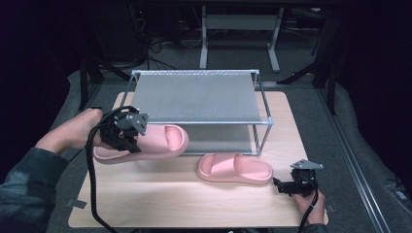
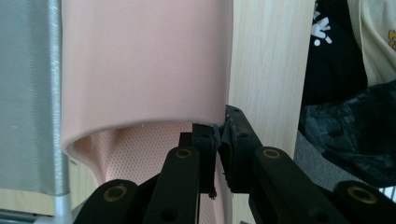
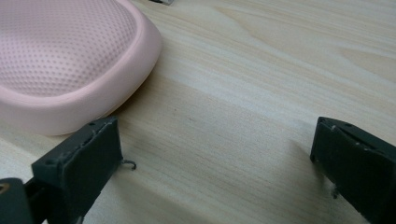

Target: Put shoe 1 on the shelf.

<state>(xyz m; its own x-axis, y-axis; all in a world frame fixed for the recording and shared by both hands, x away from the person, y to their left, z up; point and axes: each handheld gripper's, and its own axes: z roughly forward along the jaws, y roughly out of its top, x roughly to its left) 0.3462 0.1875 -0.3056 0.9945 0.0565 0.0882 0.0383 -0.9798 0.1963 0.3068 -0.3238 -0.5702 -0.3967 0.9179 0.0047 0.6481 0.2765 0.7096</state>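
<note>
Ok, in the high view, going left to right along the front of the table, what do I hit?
Left tongs shut on the edge of the first pink slipper → second pink slipper lying flat on the table → right tongs, open.

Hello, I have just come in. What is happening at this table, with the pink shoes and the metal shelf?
A person works with two hand-held grippers. The left gripper is shut on the edge of one pink slipper and holds it at the open front of the metal rack, toe pointing toward the lower level. The second slipper lies flat on the wooden table in front of the rack. The right gripper is open beside its heel, not touching it.
</note>
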